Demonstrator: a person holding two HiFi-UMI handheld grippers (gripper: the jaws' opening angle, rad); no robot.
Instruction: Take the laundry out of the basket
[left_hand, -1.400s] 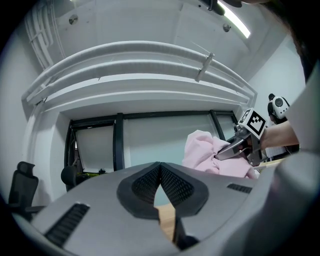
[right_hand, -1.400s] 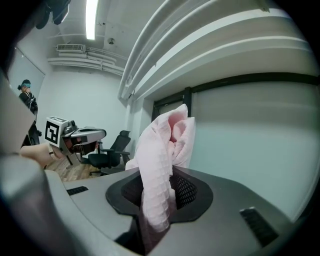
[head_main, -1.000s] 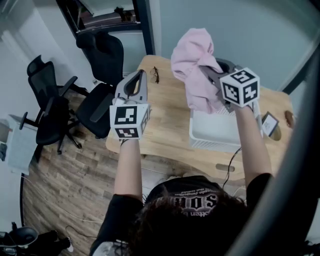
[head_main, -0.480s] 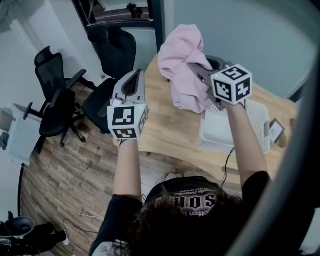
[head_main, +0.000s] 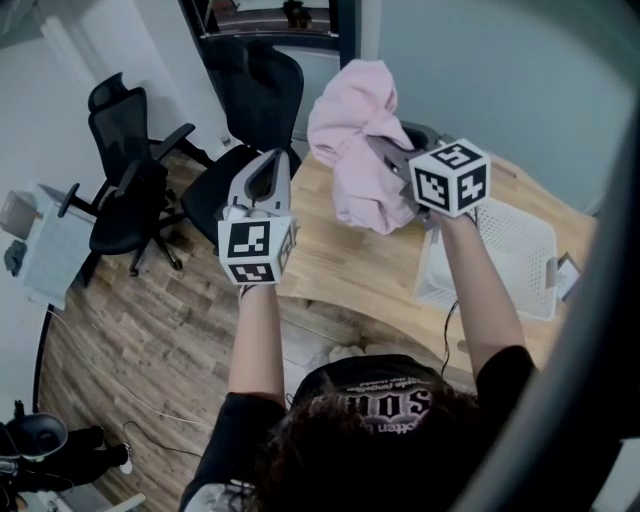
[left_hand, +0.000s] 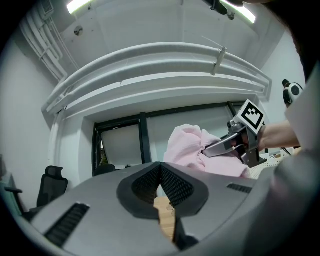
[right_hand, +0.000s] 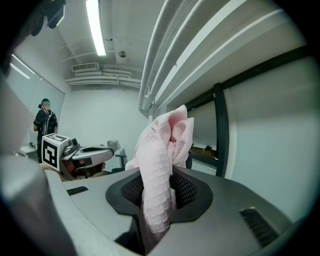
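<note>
The pink waffle-weave cloth (head_main: 350, 135) hangs bunched in the air over the wooden table (head_main: 335, 260), left of the white laundry basket (head_main: 505, 250). My right gripper (head_main: 378, 147) is shut on it; in the right gripper view the cloth (right_hand: 159, 150) rises from between the jaws of that gripper (right_hand: 157, 186). My left gripper (head_main: 276, 157) is held level to the left of the cloth, shut and with nothing in it. In the left gripper view its pads meet at the tips (left_hand: 160, 167), and the cloth (left_hand: 190, 150) and right gripper (left_hand: 206, 150) show ahead. No laundry shows inside the basket.
Two black office chairs (head_main: 135, 185) (head_main: 250, 100) stand on the wood floor left of the table. A white box (head_main: 45, 255) sits at far left. A cable (head_main: 452, 335) hangs off the table's front edge. A person (right_hand: 44, 120) stands far off.
Both grippers have moved left, away from the basket. The pink cloth went with the right gripper, from above the basket to over the table's left part.
</note>
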